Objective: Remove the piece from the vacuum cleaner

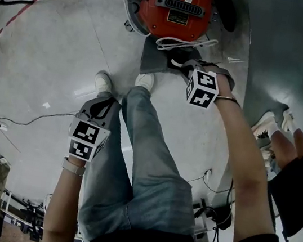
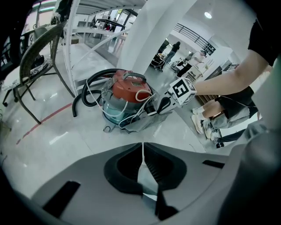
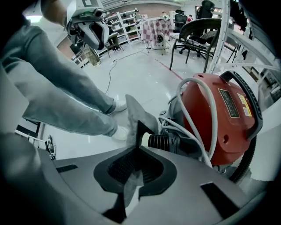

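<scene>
The red vacuum cleaner (image 1: 173,4) stands on the floor ahead of my feet. A grey fabric piece (image 1: 160,59) lies against its front, its black collar at the ribbed inlet (image 3: 164,143). My right gripper (image 1: 187,66) is shut on the edge of this grey piece (image 3: 141,113), and the cloth runs between the jaws (image 3: 137,147). My left gripper (image 1: 99,109) hangs beside my left leg, well back from the vacuum. Its jaws (image 2: 142,147) are shut with nothing in them. In the left gripper view the vacuum (image 2: 127,94) and the right gripper (image 2: 164,104) are ahead.
A white cord (image 1: 184,43) loops over the vacuum and a black hose (image 2: 88,92) curls behind it. A chair (image 2: 35,61) and a white pillar (image 2: 149,35) stand nearby. My shoes (image 1: 103,81) are close to the piece. Another person (image 1: 292,168) stands at the right.
</scene>
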A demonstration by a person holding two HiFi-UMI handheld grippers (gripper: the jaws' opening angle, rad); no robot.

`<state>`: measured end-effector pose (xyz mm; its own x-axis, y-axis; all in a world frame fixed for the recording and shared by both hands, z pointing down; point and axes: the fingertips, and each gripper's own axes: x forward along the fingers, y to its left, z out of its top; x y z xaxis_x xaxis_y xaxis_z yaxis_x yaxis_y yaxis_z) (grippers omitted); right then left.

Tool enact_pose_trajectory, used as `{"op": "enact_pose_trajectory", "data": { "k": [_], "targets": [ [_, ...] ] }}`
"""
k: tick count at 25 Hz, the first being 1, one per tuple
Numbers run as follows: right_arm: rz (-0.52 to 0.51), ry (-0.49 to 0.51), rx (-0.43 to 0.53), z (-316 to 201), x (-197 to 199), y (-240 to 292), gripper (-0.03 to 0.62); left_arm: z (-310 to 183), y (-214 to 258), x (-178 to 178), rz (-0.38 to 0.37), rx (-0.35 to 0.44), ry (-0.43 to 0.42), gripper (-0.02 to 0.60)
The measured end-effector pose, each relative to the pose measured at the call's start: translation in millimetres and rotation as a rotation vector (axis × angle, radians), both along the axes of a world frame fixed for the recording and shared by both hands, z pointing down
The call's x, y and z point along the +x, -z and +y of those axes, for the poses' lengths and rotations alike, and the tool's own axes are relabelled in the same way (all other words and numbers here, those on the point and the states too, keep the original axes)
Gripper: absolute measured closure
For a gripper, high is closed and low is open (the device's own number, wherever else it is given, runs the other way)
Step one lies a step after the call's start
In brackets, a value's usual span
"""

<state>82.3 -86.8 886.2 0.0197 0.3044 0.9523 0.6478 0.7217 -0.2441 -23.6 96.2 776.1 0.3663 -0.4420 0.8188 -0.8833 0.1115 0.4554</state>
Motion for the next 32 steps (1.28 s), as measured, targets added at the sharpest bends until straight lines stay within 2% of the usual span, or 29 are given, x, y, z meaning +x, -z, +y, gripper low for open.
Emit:
{"op": "enact_pose_trajectory", "data": {
  "k": [23,32],
  "targets": [
    [-0.014,0.104,0.007,4.3,6.1,-0.7,0.549,3.5,-3.1,-0.9,0.004,-0.003,0.0,0.56],
    [-0.009,0.07,0.017,12.2,10.7,-3.5,0.549,8.4,-4.7,-0.5,0.001,-0.006,0.004,0.56]
  ]
}}
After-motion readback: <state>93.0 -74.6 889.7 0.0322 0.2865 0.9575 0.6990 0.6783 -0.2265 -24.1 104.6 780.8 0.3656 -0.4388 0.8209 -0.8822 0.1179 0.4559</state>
